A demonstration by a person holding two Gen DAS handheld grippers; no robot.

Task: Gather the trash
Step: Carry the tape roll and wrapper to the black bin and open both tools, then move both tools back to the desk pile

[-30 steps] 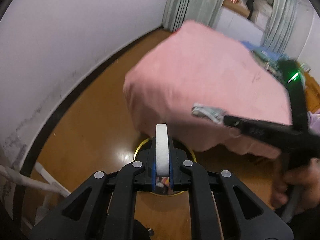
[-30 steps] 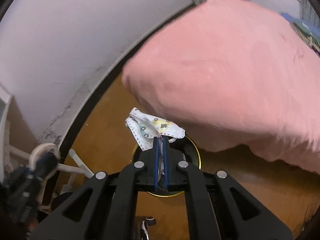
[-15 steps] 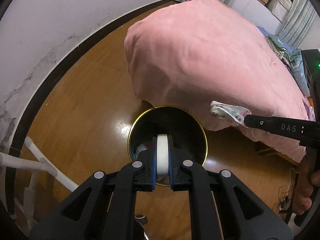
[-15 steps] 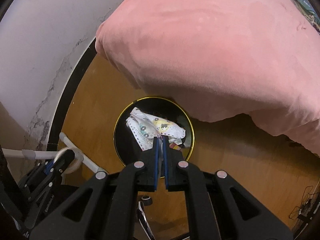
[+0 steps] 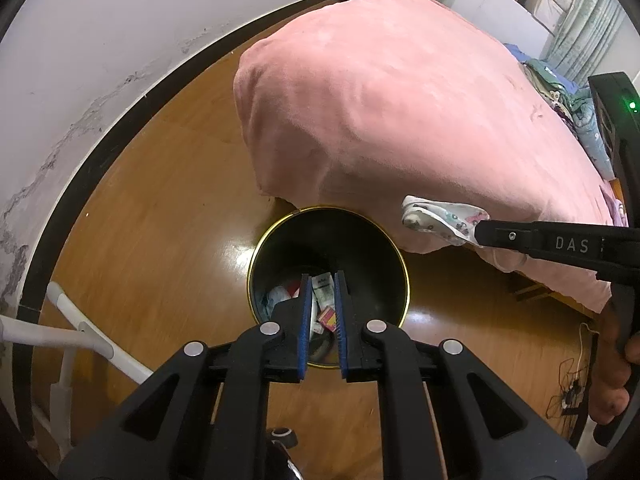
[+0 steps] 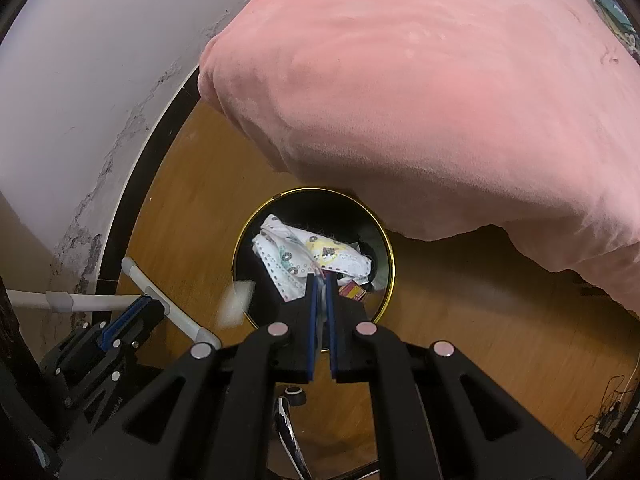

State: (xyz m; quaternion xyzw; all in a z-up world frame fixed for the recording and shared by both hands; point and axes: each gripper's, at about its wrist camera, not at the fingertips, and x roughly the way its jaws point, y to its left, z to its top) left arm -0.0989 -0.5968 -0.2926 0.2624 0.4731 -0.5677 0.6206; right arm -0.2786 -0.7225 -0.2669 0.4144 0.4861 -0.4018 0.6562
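Trash is seen in two places: loose packets [image 5: 324, 300] lie at the bottom of a black bin with a gold rim [image 5: 406, 280], and a crumpled white wrapper with small printed figures [image 6: 304, 260] is pinched at the tips of the right gripper [image 6: 320, 278]. The right gripper's blue pads are pressed together on an edge of that wrapper, which is held over the mouth of the bin. The left gripper [image 5: 322, 280] is pointed steeply down over the bin; its fingers are parted by a narrow gap, and nothing is held between them. In the right wrist view a blurred white piece [image 6: 236, 304] is seen at the near left of the rim, close to the left gripper's tip; whether it is in the air or touching anything cannot be told. The bin is set on a wooden floor [image 5: 168, 240], just beside a bed draped in a pink blanket [image 5: 400, 100]. A person's hand [image 5: 612, 380] is wrapped around the right gripper's handle.
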